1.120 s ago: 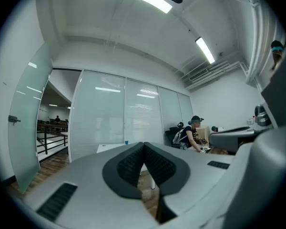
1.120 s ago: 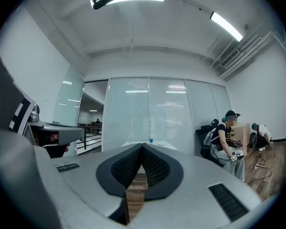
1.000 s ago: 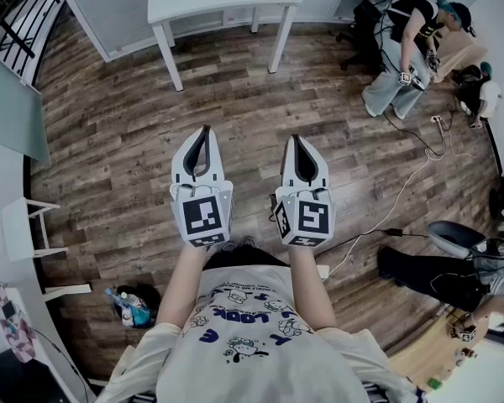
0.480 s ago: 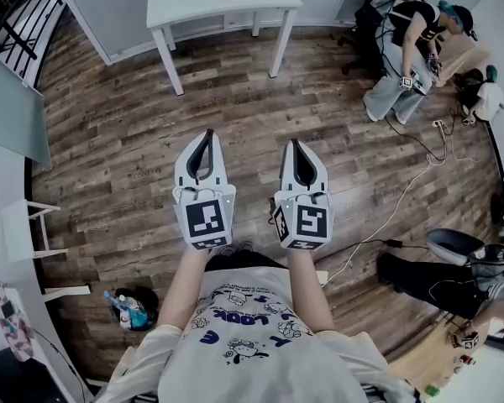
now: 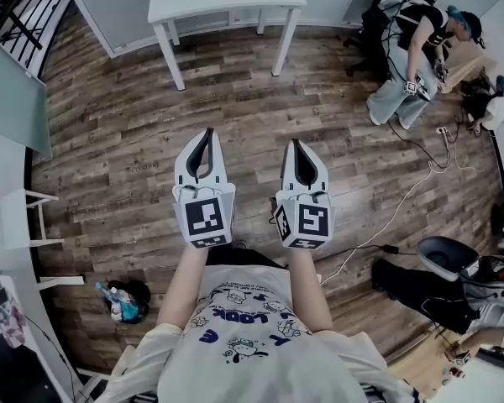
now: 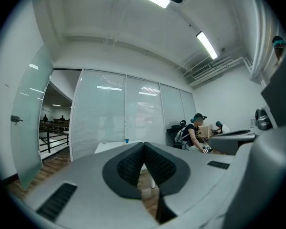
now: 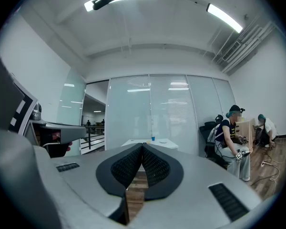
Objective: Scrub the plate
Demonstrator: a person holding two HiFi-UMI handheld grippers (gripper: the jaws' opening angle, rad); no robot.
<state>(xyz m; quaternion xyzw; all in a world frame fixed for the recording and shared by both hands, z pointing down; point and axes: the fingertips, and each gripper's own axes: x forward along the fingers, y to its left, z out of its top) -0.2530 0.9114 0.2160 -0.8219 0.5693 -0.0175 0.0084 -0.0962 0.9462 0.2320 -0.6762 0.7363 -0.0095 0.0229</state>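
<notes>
You hold the left gripper [image 5: 207, 131] and right gripper [image 5: 296, 142] both closed on nothing, pointing level at the desk [image 5: 193, 2] well ahead, neither one nearer.

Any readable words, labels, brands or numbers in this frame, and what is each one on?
"LOOK": blue print on the person's shirt, upside down in the head view; an uncertain reading, and the rest of the print is too blurred.
Left marker cube and right marker cube: square patterns only, no letters.
Elsewhere: nothing readable.

Two tongs [image 5: 207, 131] [image 5: 296, 142], one white table [image 5: 193, 0]
</notes>
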